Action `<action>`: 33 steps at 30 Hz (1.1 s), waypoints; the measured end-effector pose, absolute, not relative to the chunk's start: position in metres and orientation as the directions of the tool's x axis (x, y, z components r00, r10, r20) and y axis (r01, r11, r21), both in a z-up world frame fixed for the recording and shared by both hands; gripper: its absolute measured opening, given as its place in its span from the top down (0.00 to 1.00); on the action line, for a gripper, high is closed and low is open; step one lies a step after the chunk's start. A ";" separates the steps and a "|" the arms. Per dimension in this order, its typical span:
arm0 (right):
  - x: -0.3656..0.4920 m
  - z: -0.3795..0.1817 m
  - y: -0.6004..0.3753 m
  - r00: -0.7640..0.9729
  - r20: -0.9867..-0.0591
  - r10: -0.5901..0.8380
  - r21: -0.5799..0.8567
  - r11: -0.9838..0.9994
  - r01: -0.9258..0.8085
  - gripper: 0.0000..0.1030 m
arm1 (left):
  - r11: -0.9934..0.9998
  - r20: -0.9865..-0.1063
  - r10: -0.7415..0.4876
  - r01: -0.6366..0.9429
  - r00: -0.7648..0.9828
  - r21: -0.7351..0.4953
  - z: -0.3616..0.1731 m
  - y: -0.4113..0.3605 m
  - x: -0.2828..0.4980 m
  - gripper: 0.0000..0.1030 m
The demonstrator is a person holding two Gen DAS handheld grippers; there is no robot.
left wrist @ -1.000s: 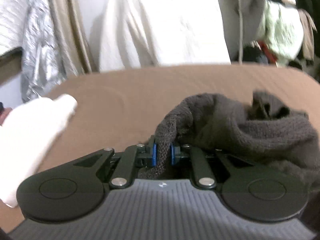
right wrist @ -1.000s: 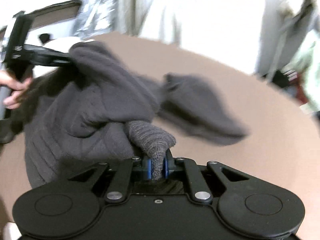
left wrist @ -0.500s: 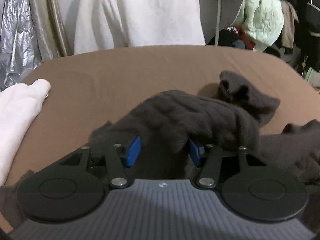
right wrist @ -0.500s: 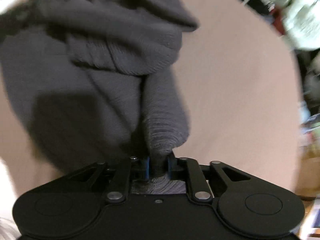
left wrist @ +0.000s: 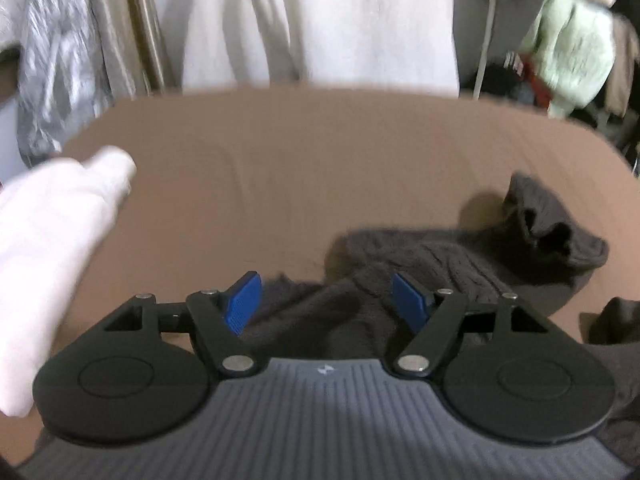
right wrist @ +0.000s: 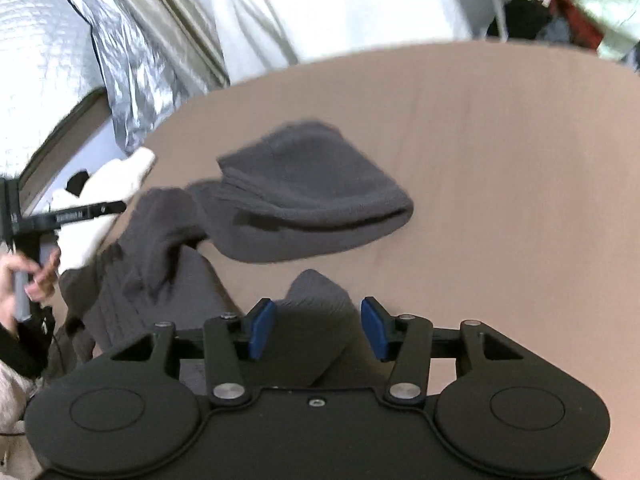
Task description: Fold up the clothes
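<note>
Lying between both grippers' opening fingers [left wrist: 244,304] [right wrist: 262,334], the grey sweater [right wrist: 312,196] rests unclamped.

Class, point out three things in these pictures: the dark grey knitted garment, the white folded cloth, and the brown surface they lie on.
dark grey knitted garment [right wrist: 316,196]: right wrist view, on its broad folded part.
white folded cloth [left wrist: 52,240]: left wrist view, on its middle.
brown surface [right wrist: 500,152]: right wrist view, on a bare patch.

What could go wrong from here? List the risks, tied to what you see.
1. The left gripper and right gripper are opening with the grey sweater between their pads; pulling back could snag the knit.
2. The sweater lies bunched on the brown bed, so the fold may set crooked.
3. The white garment lies close and could get caught.
</note>
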State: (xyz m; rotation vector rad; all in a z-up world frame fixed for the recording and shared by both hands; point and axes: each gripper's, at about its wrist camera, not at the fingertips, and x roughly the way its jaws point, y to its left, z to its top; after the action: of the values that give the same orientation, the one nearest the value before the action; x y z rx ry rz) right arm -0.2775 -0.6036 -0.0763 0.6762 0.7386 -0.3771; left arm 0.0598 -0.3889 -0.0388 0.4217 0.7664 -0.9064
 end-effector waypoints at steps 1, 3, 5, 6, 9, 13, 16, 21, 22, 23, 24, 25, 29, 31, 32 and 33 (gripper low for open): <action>-0.271 -0.080 -0.610 0.678 -0.732 -0.067 0.432 0.724 0.538 0.47 | 0.538 -0.753 -0.537 0.842 0.380 0.041 -0.034 -0.405 0.059 0.30; -0.256 -0.081 -0.611 0.681 -0.731 -0.041 0.442 0.732 0.519 0.47 | 0.477 -0.767 -0.526 0.874 0.366 0.091 -0.027 -0.436 0.057 0.30; -0.257 -0.079 -0.614 0.677 -0.736 -0.017 0.445 0.741 0.503 0.47 | 0.384 -0.787 -0.521 0.914 0.330 0.129 -0.029 -0.468 0.059 0.29; -0.260 -0.081 -0.614 0.671 -0.741 -0.006 0.444 0.747 0.496 0.47 | 0.336 -0.797 -0.517 0.931 0.312 0.146 -0.031 -0.485 0.060 0.28; -0.249 -0.080 -0.615 0.609 -0.792 0.038 0.412 0.770 0.487 0.47 | 0.197 -0.826 -0.500 0.963 0.259 0.183 -0.037 -0.529 0.065 0.27; -0.242 -0.082 -0.620 0.594 -0.797 0.110 0.446 0.770 0.457 0.40 | 0.075 -0.869 -0.463 0.985 0.173 0.156 -0.072 -0.550 0.089 0.25; -0.245 -0.096 -0.624 0.608 -0.784 0.124 0.485 0.733 0.476 0.31 | 0.078 -0.899 -0.408 0.987 0.158 0.138 -0.106 -0.554 0.096 0.19; -0.233 -0.135 -0.622 0.618 -0.757 0.211 0.582 0.649 0.490 0.28 | 0.178 -0.894 -0.430 0.983 0.127 0.054 -0.132 -0.537 0.102 0.10; -0.228 -0.139 -0.618 0.620 -0.755 0.215 0.579 0.663 0.475 0.44 | 0.148 -0.889 -0.443 0.987 0.120 0.059 -0.131 -0.533 0.099 0.24; -0.223 -0.140 -0.613 0.619 -0.757 0.210 0.563 0.691 0.453 0.52 | 0.117 -0.885 -0.451 0.991 0.114 0.068 -0.129 -0.529 0.093 0.34; -0.218 -0.138 -0.606 0.612 -0.770 0.178 0.519 0.732 0.440 0.62 | 0.094 -0.883 -0.456 0.993 0.110 0.075 -0.125 -0.524 0.087 0.62; -0.215 -0.134 -0.600 0.608 -0.782 0.139 0.472 0.769 0.431 0.67 | 0.079 -0.881 -0.460 0.993 0.110 0.083 -0.122 -0.520 0.079 0.83; -0.212 -0.106 -0.577 0.604 -0.795 -0.050 0.298 0.836 0.461 0.71 | 0.055 -0.848 -0.506 0.987 0.159 0.153 -0.102 -0.504 0.057 0.86; -0.217 -0.087 -0.571 0.592 -0.789 -0.164 0.214 0.830 0.515 0.72 | 0.109 -0.818 -0.546 0.983 0.183 0.146 -0.080 -0.496 0.065 0.86; -0.220 -0.078 -0.570 0.585 -0.781 -0.220 0.180 0.817 0.547 0.73 | 0.151 -0.784 -0.585 0.977 0.210 0.150 -0.062 -0.490 0.073 0.86; -0.222 -0.068 -0.569 0.569 -0.770 -0.289 0.135 0.798 0.588 0.73 | 0.204 -0.745 -0.621 0.968 0.243 0.146 -0.044 -0.484 0.084 0.87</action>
State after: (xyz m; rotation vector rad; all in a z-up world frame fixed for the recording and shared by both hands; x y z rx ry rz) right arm -0.2224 -0.5687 -0.0676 0.4029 0.8150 -0.5309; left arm 0.0835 -0.4838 -0.0435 0.6876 0.6137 -1.2108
